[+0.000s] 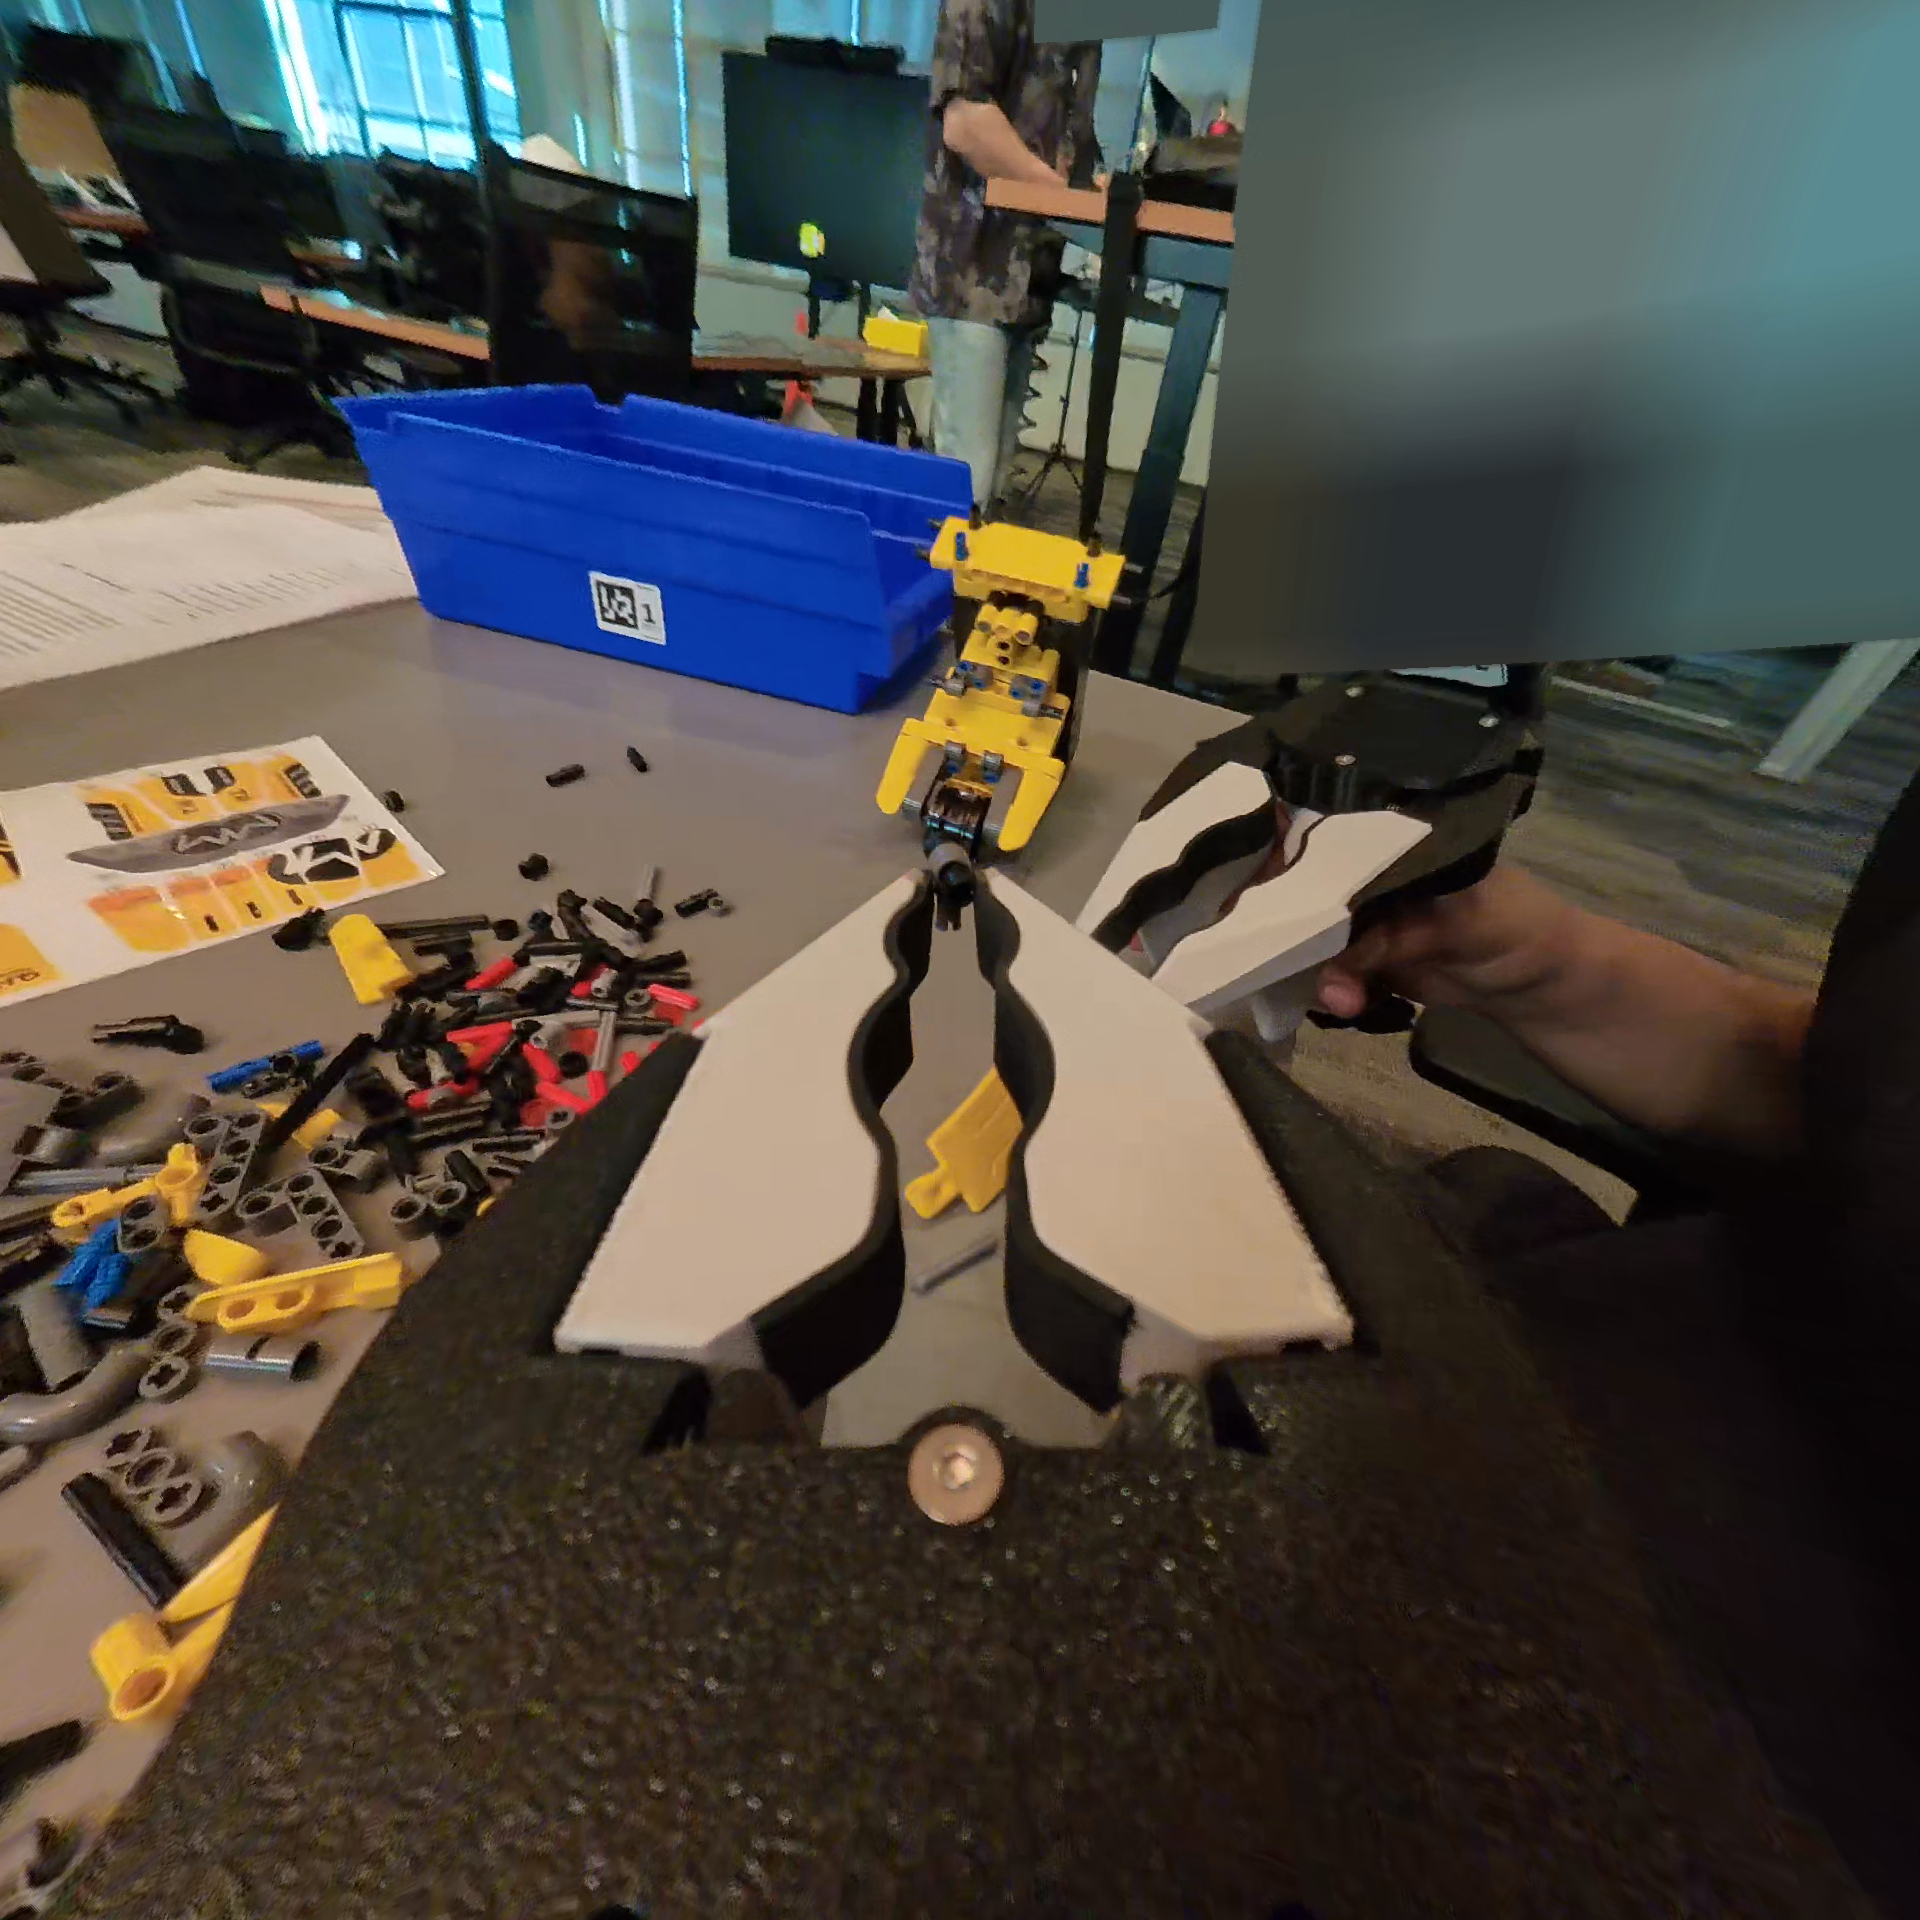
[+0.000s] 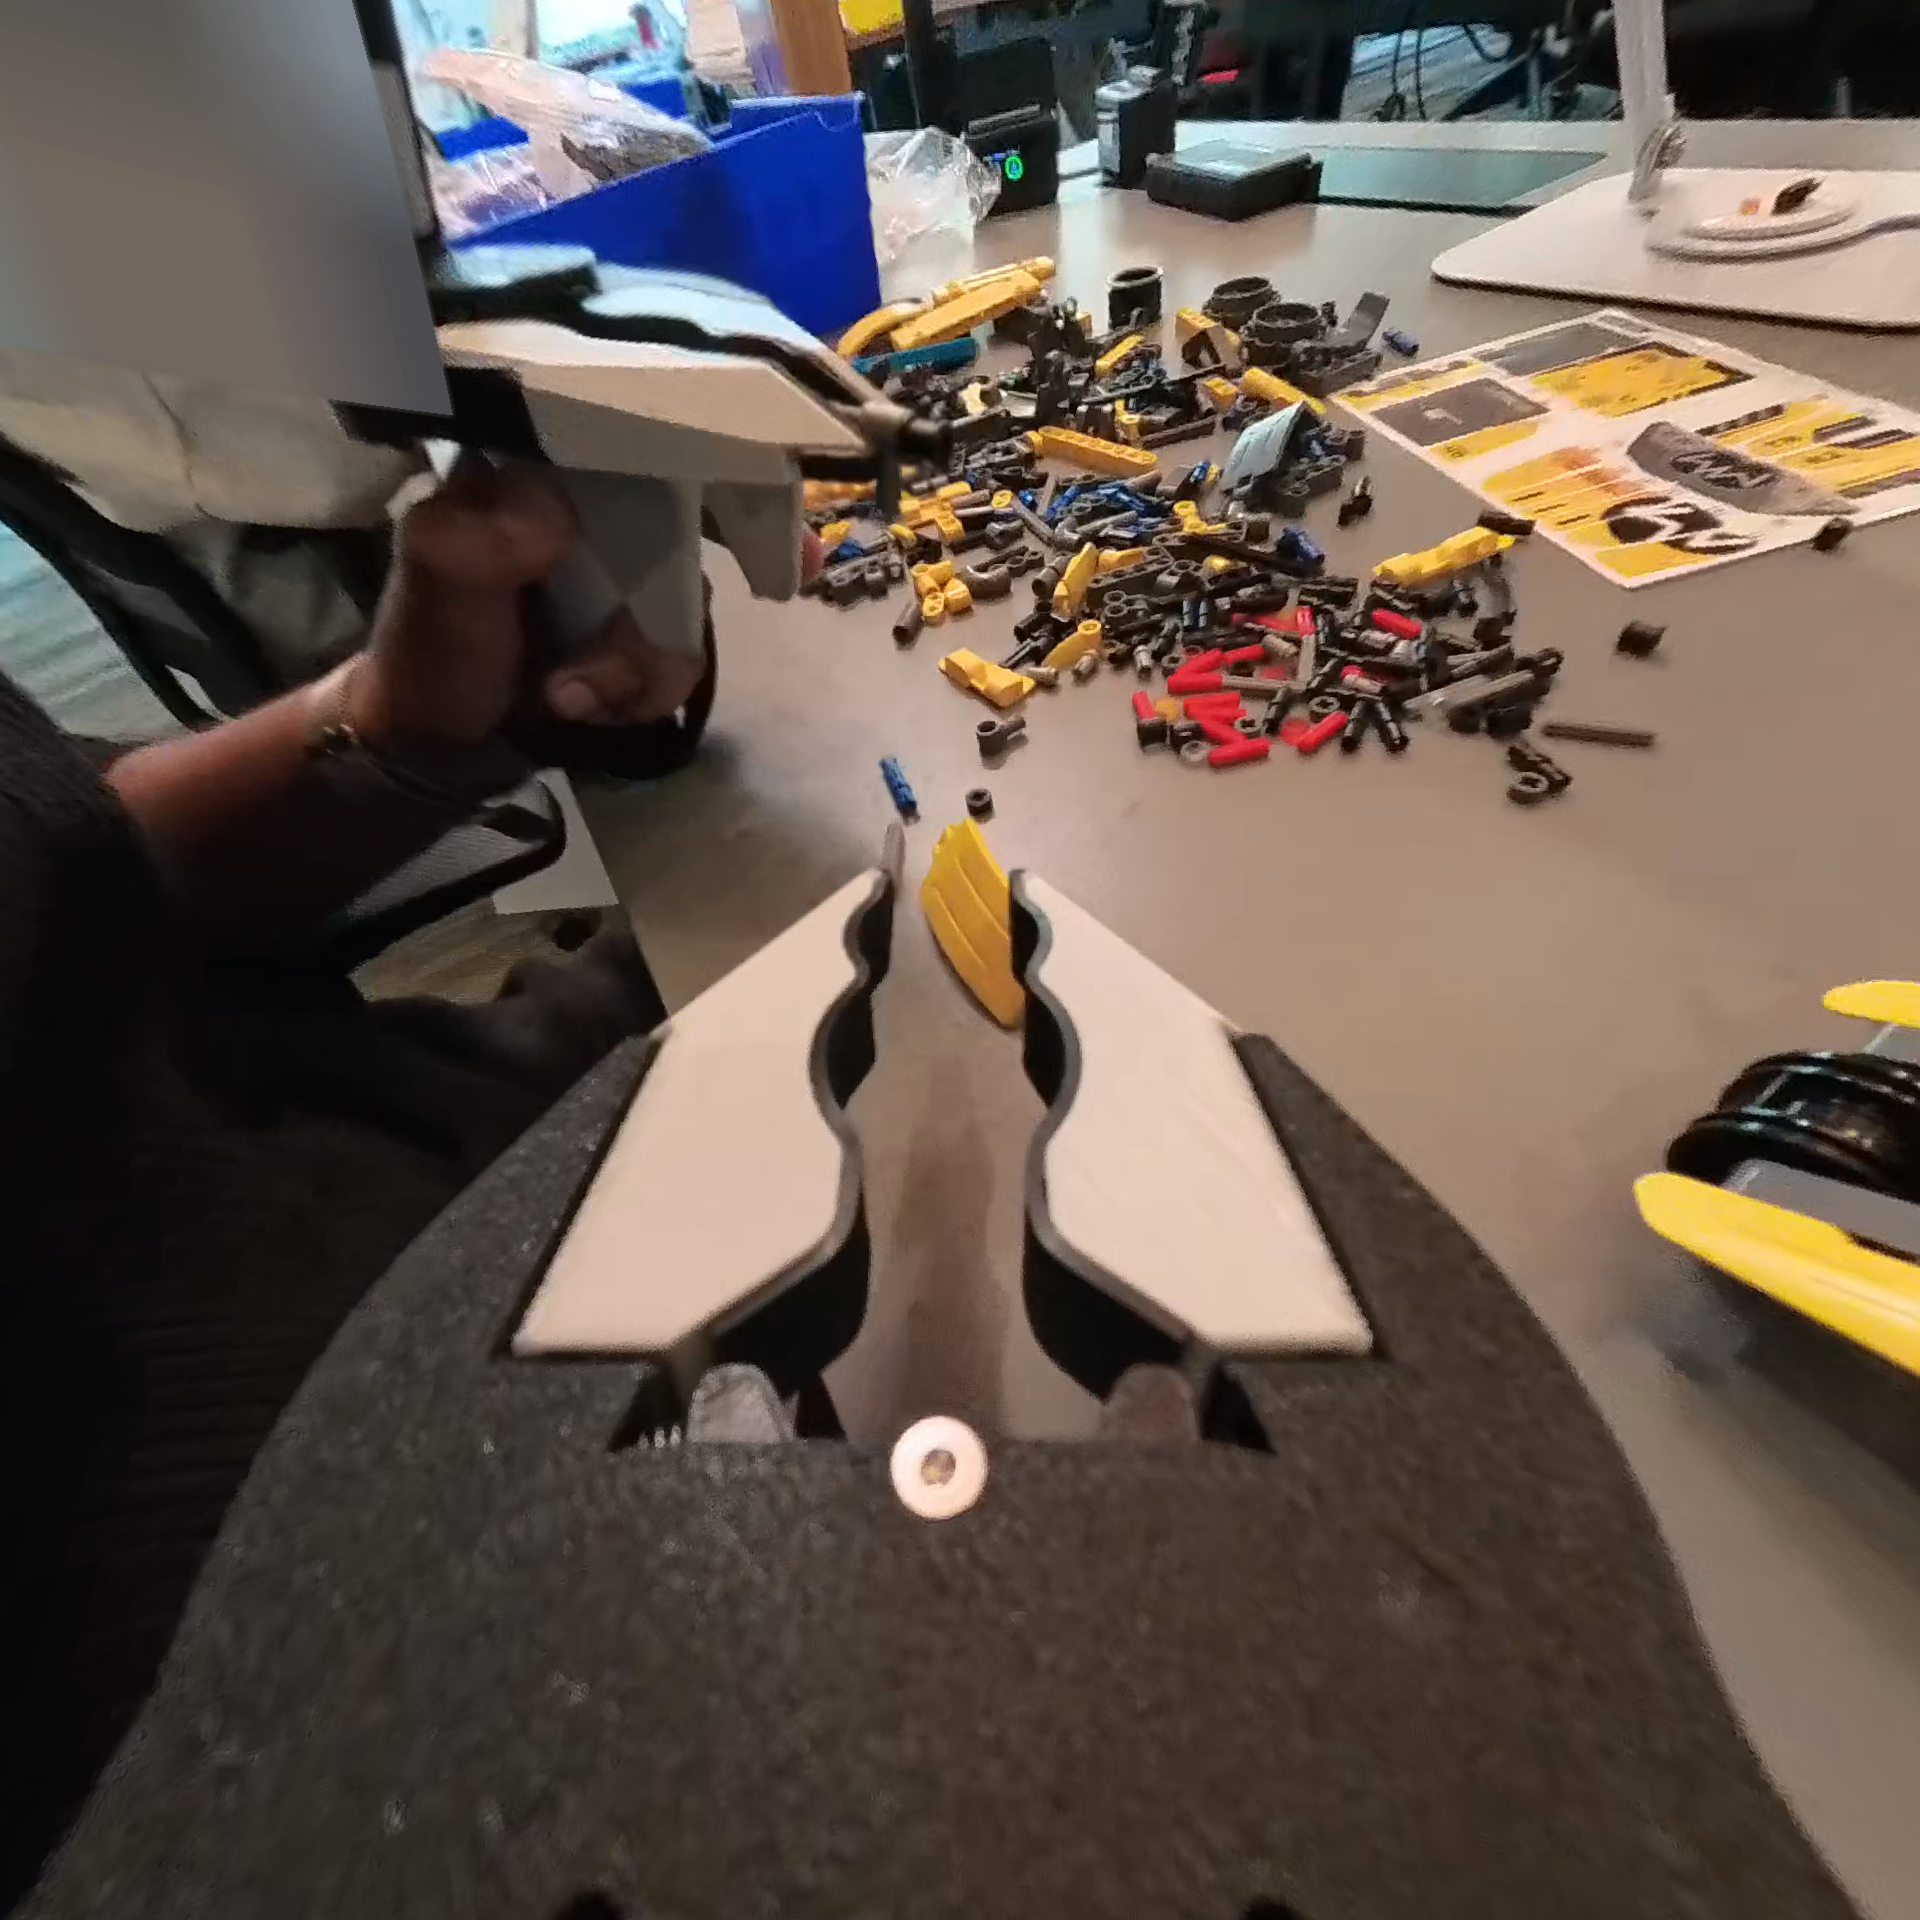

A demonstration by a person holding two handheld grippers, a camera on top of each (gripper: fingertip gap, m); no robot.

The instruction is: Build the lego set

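Pinching a small black plastic connector piece (image 1: 951, 871) at their tips, the left tongs (image 1: 951, 883) hover just before the yellow brick-built model (image 1: 987, 717) on the grey bench (image 1: 623, 717). The right tongs (image 2: 951, 883) stand spread, empty, over a yellow ribbed panel (image 2: 971, 935).

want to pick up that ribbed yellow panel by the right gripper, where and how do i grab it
Judging by the right wrist view, pinch the ribbed yellow panel across its thin curved edges, coming from above. It lies flat on the grey table just off the right gripper, whose jaws stand slightly apart.
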